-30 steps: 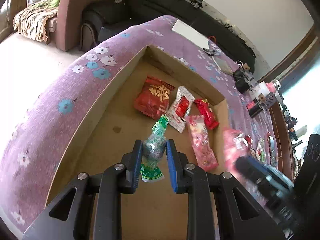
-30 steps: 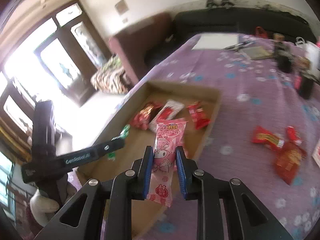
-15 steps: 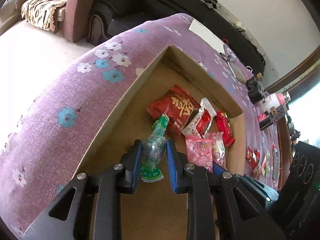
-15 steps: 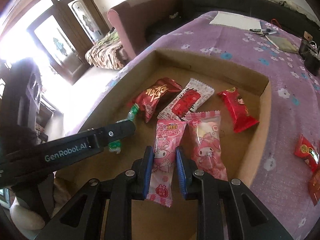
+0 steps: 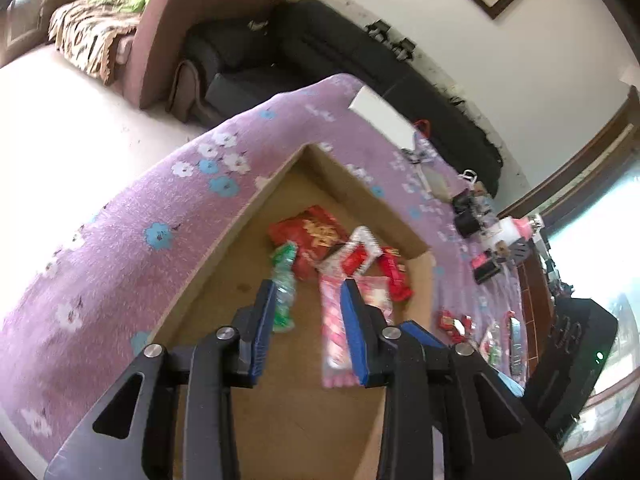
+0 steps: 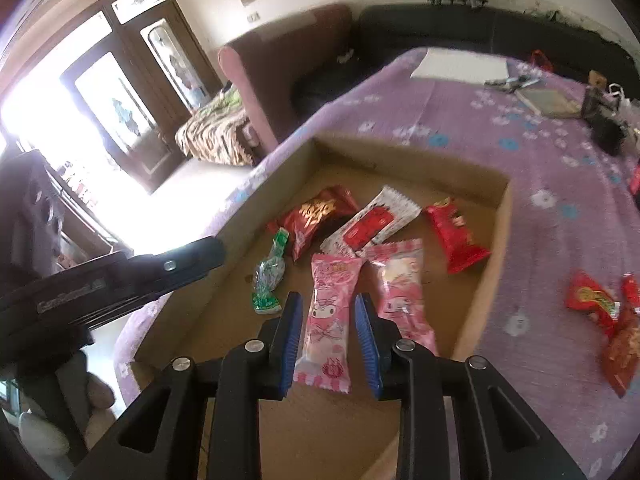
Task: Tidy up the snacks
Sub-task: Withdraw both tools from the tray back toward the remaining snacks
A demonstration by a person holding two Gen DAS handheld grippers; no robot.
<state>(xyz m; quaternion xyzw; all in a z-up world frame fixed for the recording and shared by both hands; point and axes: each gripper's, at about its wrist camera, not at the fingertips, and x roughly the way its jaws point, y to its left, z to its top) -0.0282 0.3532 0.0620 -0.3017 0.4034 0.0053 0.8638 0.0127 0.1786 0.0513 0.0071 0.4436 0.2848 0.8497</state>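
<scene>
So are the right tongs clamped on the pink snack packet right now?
No, the right tongs stand open, and the pink snack packet lies loose on the cardboard box floor between them.

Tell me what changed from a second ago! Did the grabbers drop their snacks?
Yes. Both opened. The left gripper let go of the green candy, and the right gripper let go of the pink Melody packet; both snacks now lie in the cardboard box. The red snacks and second pink packet in the box stayed put.

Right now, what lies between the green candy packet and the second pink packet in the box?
In the right wrist view, the first pink packet lies between the green candy packet and the second pink packet, all on the cardboard box floor.
</scene>
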